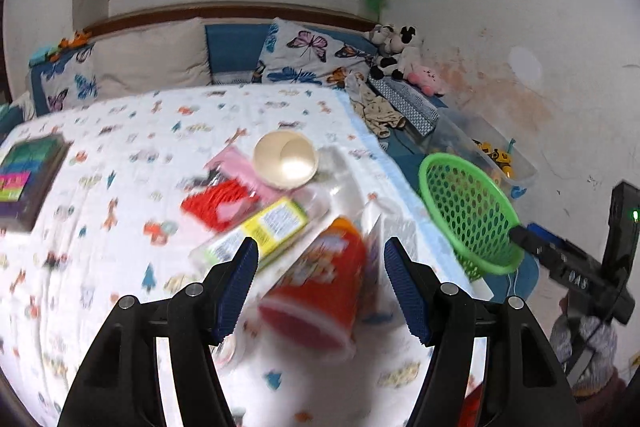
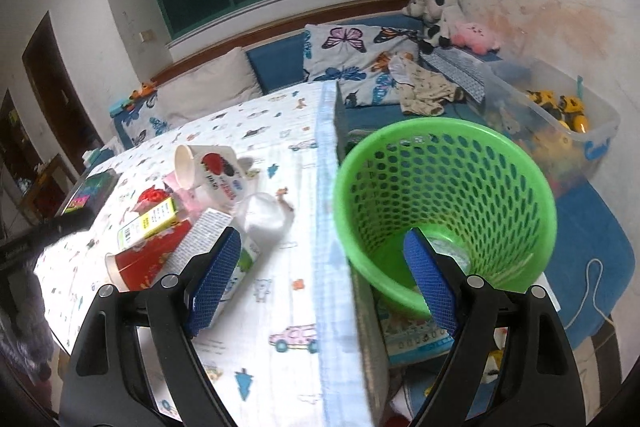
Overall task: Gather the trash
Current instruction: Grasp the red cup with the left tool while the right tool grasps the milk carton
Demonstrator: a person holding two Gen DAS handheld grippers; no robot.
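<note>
Cups [image 2: 210,173], cartons [image 2: 146,223] and wrappers [image 2: 154,195] cluster at frame left on the counter [image 2: 280,307]; the basket [image 2: 444,211] sits right of its edge, pillows [image 2: 348,55] behind.

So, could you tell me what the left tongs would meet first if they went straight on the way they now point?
Most likely the red paper cup, lying on its side on the table directly between the open left tongs. The picture is motion-blurred, so depth is uncertain.
</note>
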